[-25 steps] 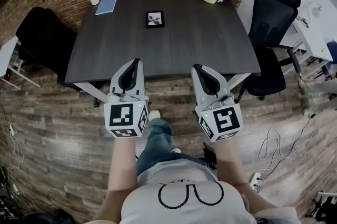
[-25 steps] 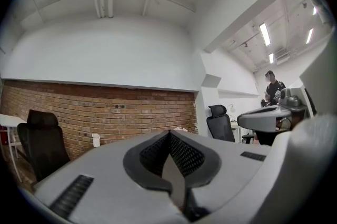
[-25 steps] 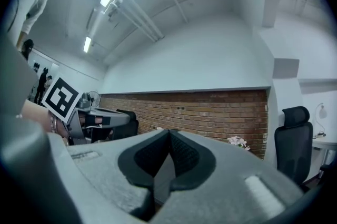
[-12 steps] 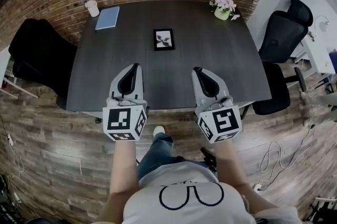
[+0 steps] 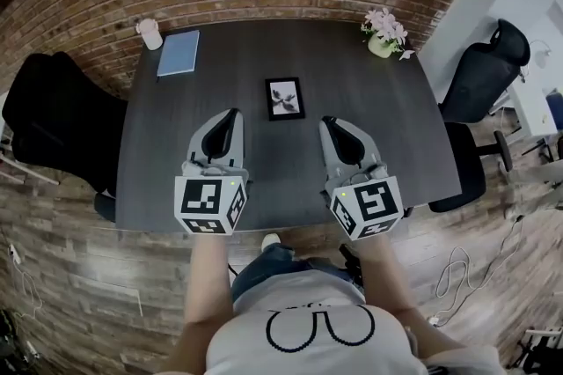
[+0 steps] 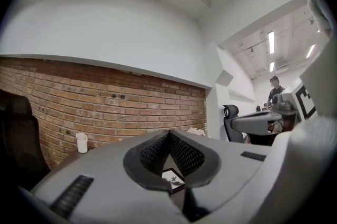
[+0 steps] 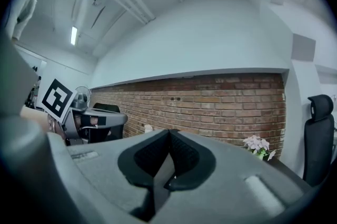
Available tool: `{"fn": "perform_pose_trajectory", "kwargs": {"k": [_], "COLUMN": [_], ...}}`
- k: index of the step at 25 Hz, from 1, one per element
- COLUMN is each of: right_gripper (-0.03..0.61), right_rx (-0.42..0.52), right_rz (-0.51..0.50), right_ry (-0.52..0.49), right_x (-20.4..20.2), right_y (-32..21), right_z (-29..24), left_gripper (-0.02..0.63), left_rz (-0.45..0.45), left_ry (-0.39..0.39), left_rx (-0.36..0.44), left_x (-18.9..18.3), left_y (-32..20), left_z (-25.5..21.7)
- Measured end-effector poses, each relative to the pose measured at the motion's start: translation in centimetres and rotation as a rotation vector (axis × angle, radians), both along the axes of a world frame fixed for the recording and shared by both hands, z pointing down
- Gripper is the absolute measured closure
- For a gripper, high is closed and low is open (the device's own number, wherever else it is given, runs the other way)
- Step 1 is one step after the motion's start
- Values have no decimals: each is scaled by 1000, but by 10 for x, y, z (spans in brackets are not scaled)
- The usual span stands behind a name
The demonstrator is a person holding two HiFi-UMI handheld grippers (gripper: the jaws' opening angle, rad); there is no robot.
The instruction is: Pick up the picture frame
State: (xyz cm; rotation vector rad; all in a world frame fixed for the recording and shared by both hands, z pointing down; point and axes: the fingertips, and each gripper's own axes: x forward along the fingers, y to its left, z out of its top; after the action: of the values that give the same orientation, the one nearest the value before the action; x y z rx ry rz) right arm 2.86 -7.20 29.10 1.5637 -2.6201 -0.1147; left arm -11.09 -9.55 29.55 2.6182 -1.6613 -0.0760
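Observation:
A small black picture frame (image 5: 285, 98) with a pale leaf print lies flat in the middle of the dark table (image 5: 378, 144). My left gripper (image 5: 233, 113) hovers over the table just left of and nearer than the frame, shut and empty. On the other side, my right gripper (image 5: 326, 121) is also shut with nothing in it. Both point level toward the brick wall. In the left gripper view the picture frame (image 6: 172, 180) peeks through the gap under the closed jaws of the left gripper (image 6: 169, 135). The right gripper (image 7: 169, 133) shows shut in its own view.
A blue notebook (image 5: 179, 53) and a white cup (image 5: 149, 33) sit at the table's far left corner. A pot of pink flowers (image 5: 384, 33) stands at the far right. Black office chairs flank the table, one left (image 5: 53, 127) and one right (image 5: 488, 78).
I have walked up to the table: both grippers went from over the floor short of the table's edge to over the tabletop, close to the frame. Both jaws stayed shut.

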Motion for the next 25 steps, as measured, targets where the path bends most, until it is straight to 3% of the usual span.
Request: {"fn": "perform_pose_trajectory", "kwargs": {"k": [10,13,18,21,25], "right_gripper": [580,533,482,468,428], "right_rx": [-90,-118,-160,-181,-218], "right_rz": [14,20,6,-7,-36], "right_ry": [5,2,-1,-1,-2], "right_x": [-2,2,13,15,18], "right_y": [-51,-63,-88,-107,-134], "right_z": [24,33,46,54,67], "left_gripper": [614,614,604,488,391], "left_rz": [40,29,-4,14,22], "left_ry": [28,77,65,74,78], "left_rx": [-109,-142,-185,-221,-267], "left_x": [-2,-2,6,14,24], "left_y": [-55,-69,-93,-109,-133], "left_z": [29,36,50,59,75]}}
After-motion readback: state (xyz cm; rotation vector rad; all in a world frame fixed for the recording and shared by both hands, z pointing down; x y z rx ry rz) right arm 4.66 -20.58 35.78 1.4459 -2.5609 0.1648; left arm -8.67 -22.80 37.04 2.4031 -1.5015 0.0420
